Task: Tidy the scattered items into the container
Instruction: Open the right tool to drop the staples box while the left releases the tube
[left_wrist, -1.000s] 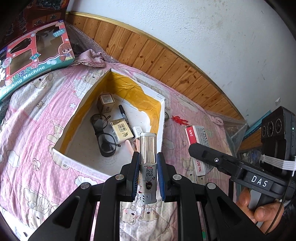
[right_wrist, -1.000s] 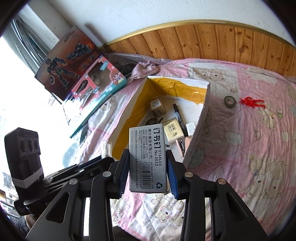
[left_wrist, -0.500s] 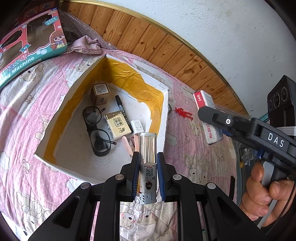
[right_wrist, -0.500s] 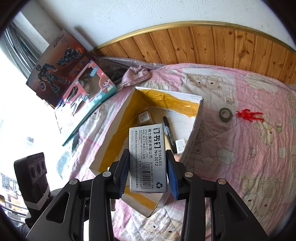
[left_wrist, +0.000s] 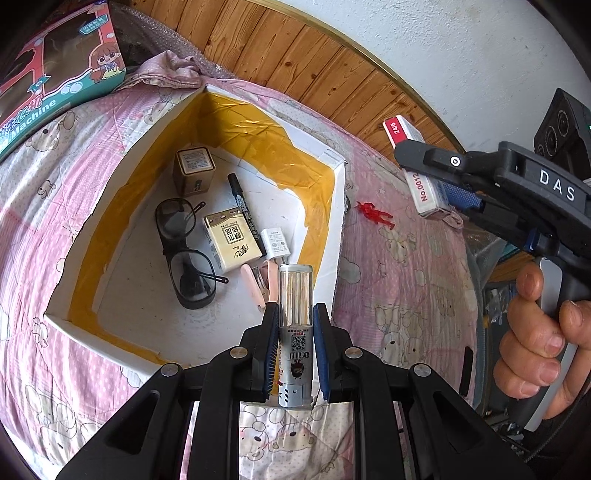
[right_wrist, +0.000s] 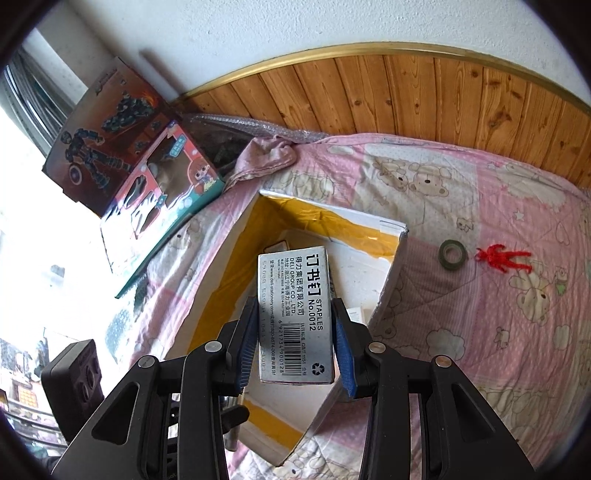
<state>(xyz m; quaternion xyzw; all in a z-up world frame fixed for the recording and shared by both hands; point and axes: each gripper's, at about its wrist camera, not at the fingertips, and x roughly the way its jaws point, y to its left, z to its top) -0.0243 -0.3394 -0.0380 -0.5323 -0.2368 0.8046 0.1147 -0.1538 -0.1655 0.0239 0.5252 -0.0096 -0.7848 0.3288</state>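
Pink bear-print bed (left_wrist: 402, 280) carries a white yellow-taped cardboard box (left_wrist: 334, 236) holding black-framed glasses (left_wrist: 184, 251), marker and packets; left gripper (left_wrist: 295, 354) clamps a clear-capped tube (left_wrist: 295, 325), right gripper (right_wrist: 295, 350) a grey staples box (right_wrist: 295, 314) at 12 o'clock.

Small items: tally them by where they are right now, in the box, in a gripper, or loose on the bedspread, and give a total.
In the box: 6 (small carton, marker, glasses, yellow pack, white charger, pink clip).
In a gripper: 2 (toothpick tube, staples box).
Loose on the bedspread: 2 (tape roll, red figure).
Total: 10.
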